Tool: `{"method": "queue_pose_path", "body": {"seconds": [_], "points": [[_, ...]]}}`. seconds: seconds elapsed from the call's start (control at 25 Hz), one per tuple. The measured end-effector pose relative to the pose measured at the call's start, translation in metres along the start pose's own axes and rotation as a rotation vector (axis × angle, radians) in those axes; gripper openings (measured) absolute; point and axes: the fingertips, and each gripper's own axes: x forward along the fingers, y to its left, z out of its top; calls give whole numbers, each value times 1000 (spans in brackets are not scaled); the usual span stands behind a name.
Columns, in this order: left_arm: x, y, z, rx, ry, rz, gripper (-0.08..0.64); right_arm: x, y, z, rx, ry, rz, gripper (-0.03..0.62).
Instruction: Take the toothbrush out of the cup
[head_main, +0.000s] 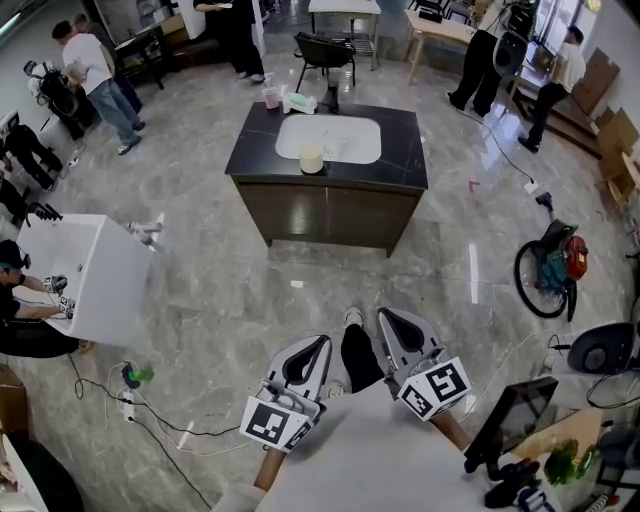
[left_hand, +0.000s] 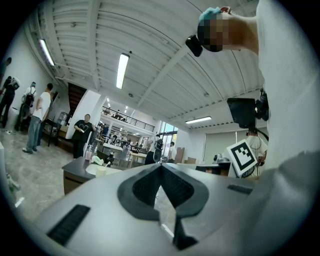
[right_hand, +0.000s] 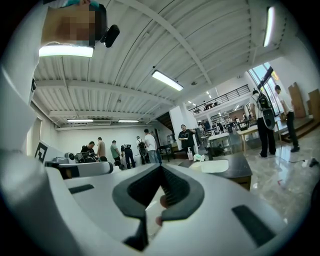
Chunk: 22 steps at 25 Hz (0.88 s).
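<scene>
Cup (head_main: 311, 160) on front rim of white sink (head_main: 345, 135), set in dark counter (head_main: 400, 150), well apart from both grippers. Toothbrush too small to make out, lean and all. Left gripper (head_main: 320, 345) and right gripper (head_main: 388, 318) low in head view, side by side, jaws pinched together, holding nothing. Black-and-white square markers (head_main: 272, 422) on cubes.

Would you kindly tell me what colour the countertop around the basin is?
Black countertop, surrounding a white basin; clearest in the head view.

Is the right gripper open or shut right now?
Shut: the right gripper shows its fingers meeting at their tips.
</scene>
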Motion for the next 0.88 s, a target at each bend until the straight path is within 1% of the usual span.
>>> {"method": "queue_pose_path", "body": {"seconds": [0.2,0.44,0.68,0.88], "points": [[20,17,-6,3,6,3,3,24,-16,-1,-8,-3,17,5],[69,52,-7,6,25,8,3,72,-55,4,0,-1,36,5],[126,96,7,2,42,49,3,130,-104,24,19,15,63,5],[173,130,22,6,54,73,3,175,-145,38,39,29,66,5]]}}
